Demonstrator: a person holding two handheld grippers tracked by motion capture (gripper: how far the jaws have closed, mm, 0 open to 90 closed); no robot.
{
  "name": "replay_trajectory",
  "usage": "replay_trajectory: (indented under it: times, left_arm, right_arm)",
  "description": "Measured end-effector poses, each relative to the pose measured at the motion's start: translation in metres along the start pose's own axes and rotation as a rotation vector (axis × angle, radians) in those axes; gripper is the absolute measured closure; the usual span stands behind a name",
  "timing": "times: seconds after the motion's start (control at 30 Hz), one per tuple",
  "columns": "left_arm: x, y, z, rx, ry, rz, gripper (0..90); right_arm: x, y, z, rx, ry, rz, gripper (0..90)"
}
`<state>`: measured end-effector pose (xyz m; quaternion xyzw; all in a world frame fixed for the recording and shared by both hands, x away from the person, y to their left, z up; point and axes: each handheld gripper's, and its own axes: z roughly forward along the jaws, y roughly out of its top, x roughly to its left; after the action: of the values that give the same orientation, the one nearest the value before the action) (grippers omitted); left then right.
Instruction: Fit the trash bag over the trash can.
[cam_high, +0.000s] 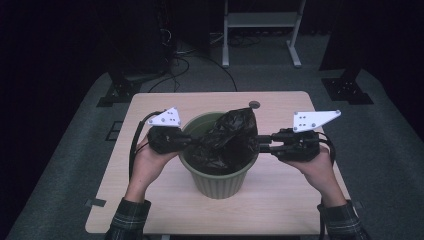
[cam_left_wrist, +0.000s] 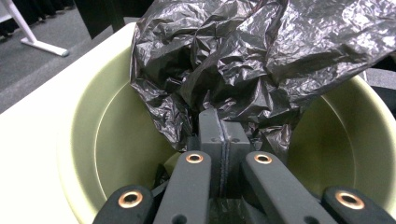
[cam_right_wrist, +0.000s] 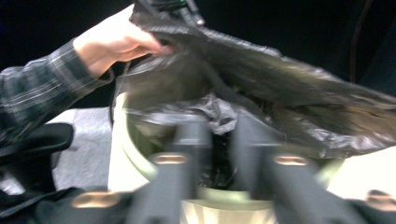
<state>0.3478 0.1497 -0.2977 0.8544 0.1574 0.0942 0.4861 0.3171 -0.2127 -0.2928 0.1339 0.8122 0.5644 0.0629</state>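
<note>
A crumpled black bag (cam_high: 227, 140) sits half inside a green pot (cam_high: 218, 182) at the middle of a table (cam_high: 280, 200), rising above the rim. The left gripper (cam_high: 186, 141) is clamped on the bag's left side; the right gripper (cam_high: 261, 143) has closed on its right edge.
</note>
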Motion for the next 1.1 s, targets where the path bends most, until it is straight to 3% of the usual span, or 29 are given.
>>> replay_trajectory:
  times: [0.13, 0.33, 0.67, 0.9, 0.93, 1.03, 1.1]
  left_arm:
    - [0.002, -0.004, -0.009, -0.016, 0.009, -0.009, 89.9]
    - [0.007, -0.013, -0.029, -0.047, 0.036, -0.038, 89.9]
    - [0.015, -0.035, -0.045, -0.062, 0.066, -0.087, 89.9]
    - [0.014, -0.036, -0.047, -0.060, 0.078, -0.081, 89.9]
    - [0.013, -0.035, -0.046, -0.058, 0.076, -0.077, 89.9]
    - [0.012, -0.034, -0.043, -0.055, 0.070, -0.072, 89.8]
    - [0.012, -0.033, -0.041, -0.055, 0.067, -0.068, 89.8]
  right_arm:
    - [-0.002, -0.002, -0.003, 0.003, -0.029, 0.011, 90.0]
    - [-0.010, -0.020, -0.026, 0.013, -0.077, 0.046, 90.0]
    - [-0.030, -0.079, -0.038, 0.122, -0.146, 0.165, 90.0]
    - [-0.038, -0.105, -0.038, 0.179, -0.177, 0.224, 90.0]
    - [-0.038, -0.107, -0.039, 0.179, -0.177, 0.226, 89.4]
    - [-0.039, -0.104, -0.048, 0.130, -0.198, 0.227, 74.2]
    - [-0.038, -0.096, -0.059, 0.094, -0.213, 0.223, 74.0]
